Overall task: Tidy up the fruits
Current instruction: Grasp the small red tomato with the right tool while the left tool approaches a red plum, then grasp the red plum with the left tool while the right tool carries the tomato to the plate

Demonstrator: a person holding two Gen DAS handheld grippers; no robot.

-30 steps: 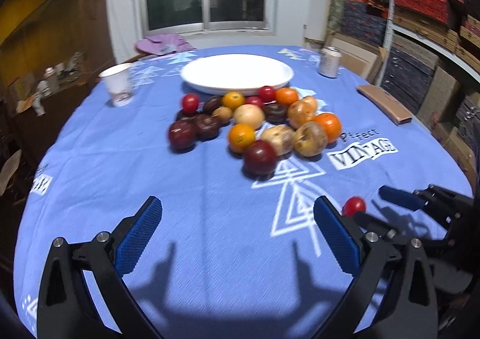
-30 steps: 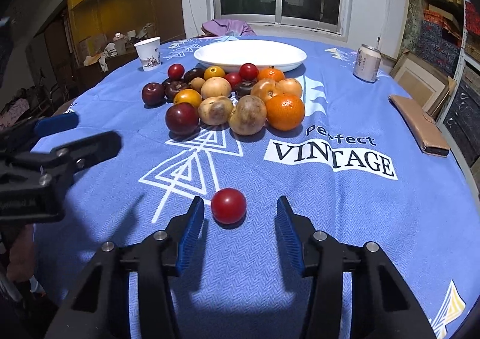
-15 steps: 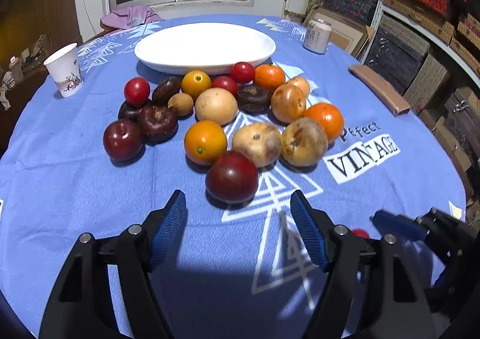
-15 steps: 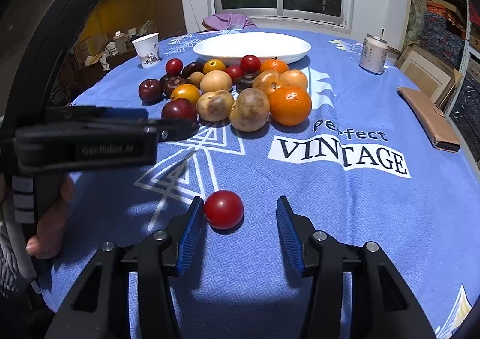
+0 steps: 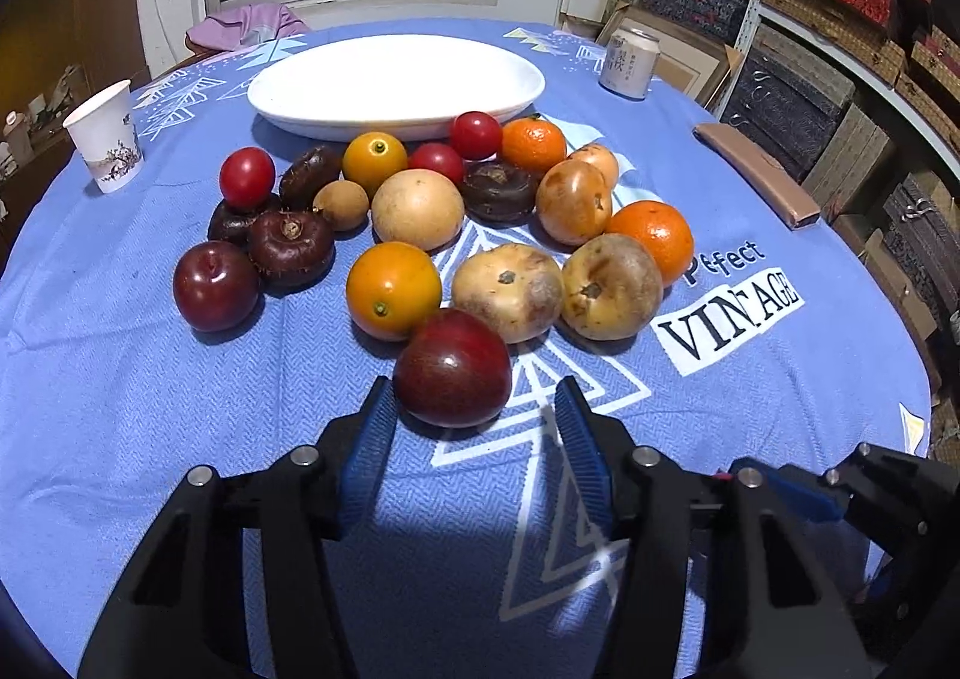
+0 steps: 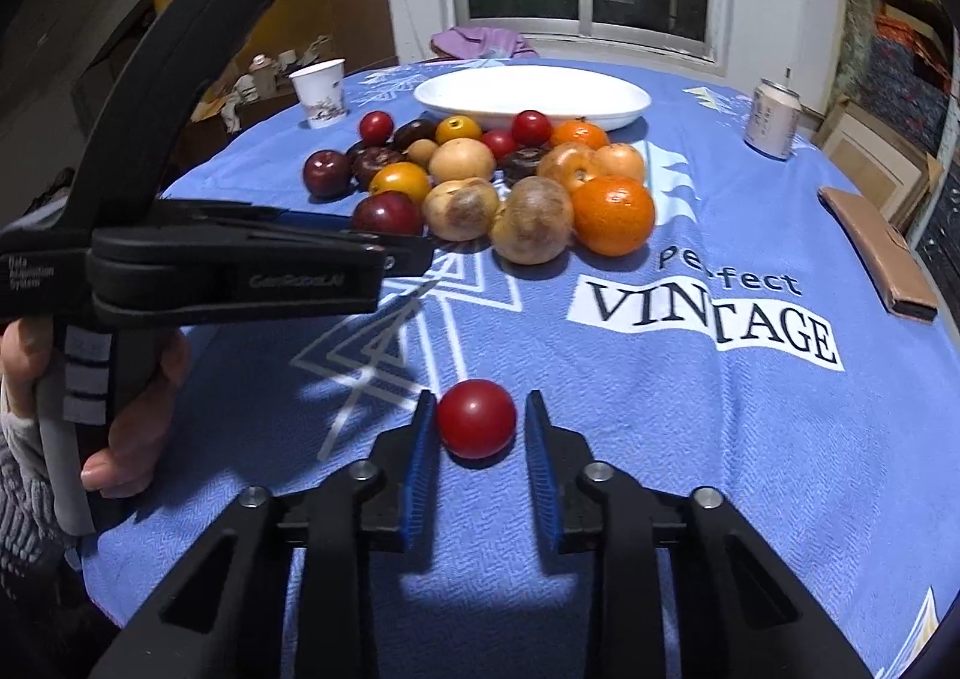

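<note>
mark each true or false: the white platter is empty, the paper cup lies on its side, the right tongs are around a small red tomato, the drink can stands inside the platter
1. The white platter has no fruit on it. True.
2. The paper cup lies on its side. False: it stands upright on the blue tablecloth.
3. The right tongs bracket a small red tomato that sits apart from the fruit pile. True.
4. The drink can stands inside the platter. False: it stands on the cloth, to the platter's right.
5. The left tongs point at an orange. False: a dark red plum sits between their tips.
</note>
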